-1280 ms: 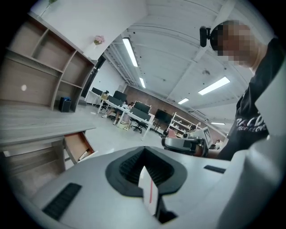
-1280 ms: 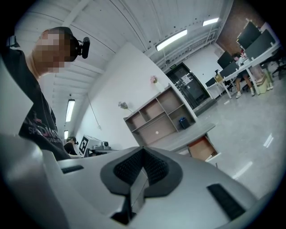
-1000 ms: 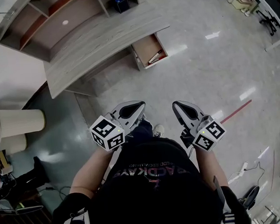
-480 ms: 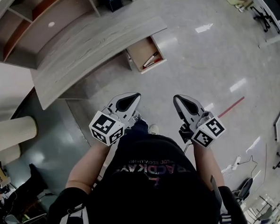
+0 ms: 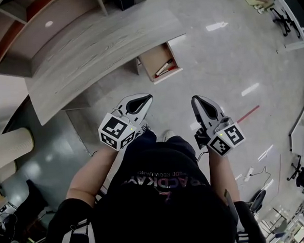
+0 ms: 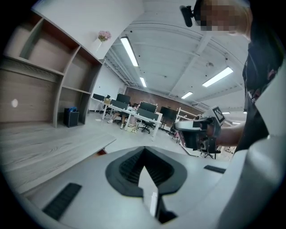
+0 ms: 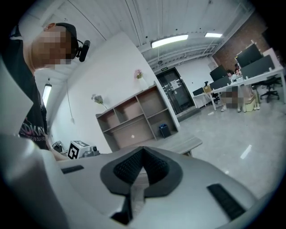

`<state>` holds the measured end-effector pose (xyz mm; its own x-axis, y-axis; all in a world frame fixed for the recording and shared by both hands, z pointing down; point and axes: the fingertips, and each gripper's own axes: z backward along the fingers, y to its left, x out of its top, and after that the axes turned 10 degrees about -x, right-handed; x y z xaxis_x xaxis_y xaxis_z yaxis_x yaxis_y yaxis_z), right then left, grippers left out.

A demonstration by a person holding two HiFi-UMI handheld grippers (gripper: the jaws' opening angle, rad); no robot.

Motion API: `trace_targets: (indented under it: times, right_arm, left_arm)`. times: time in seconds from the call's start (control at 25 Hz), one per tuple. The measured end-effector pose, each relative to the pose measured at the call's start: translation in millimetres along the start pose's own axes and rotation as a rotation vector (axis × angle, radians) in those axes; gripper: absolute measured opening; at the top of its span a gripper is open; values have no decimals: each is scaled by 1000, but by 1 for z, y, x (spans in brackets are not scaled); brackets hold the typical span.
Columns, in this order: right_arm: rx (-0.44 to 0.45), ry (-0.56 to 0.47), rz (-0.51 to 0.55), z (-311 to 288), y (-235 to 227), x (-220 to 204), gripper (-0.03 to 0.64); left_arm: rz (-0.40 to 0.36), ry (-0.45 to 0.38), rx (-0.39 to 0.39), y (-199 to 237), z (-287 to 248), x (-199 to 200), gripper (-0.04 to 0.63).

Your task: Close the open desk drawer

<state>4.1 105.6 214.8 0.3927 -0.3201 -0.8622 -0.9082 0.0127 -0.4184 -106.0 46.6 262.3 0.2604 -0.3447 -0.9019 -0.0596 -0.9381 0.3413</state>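
An open wooden drawer (image 5: 158, 62) juts out from under the right end of a long grey desk (image 5: 96, 45); it holds a red object and a pale stick-like one. My left gripper (image 5: 146, 97) and right gripper (image 5: 195, 99) are held side by side in front of the person's chest, well short of the drawer, both pointing toward it. Both are shut with nothing between their jaws. In the left gripper view, the shut left gripper (image 6: 144, 154) points past the desk top (image 6: 49, 147). In the right gripper view, the shut right gripper (image 7: 142, 154) faces the desk (image 7: 181, 144).
A wooden shelf unit (image 5: 28, 23) stands behind the desk against the wall. A cream cylinder (image 5: 7, 148) sits at the left. Office chairs and desks (image 5: 283, 7) stand at the far right. A red line (image 5: 251, 112) marks the glossy floor.
The person has walked nearer to the desk; desk and drawer have shifted left and grown in the head view. Both grippers stay shut and keep their pose in front of the body.
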Motion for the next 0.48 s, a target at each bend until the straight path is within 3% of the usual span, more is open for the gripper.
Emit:
trace_targets:
  times: [0.24,0.48]
  right_arm:
    - [0,30,59,-16,-22,7,11]
    - [44,79,144,-39,-63,5,12]
  left_arm:
    - [8,-27,75,14,-2,1,11]
    - [12,-51,252,30,-5,-4,11]
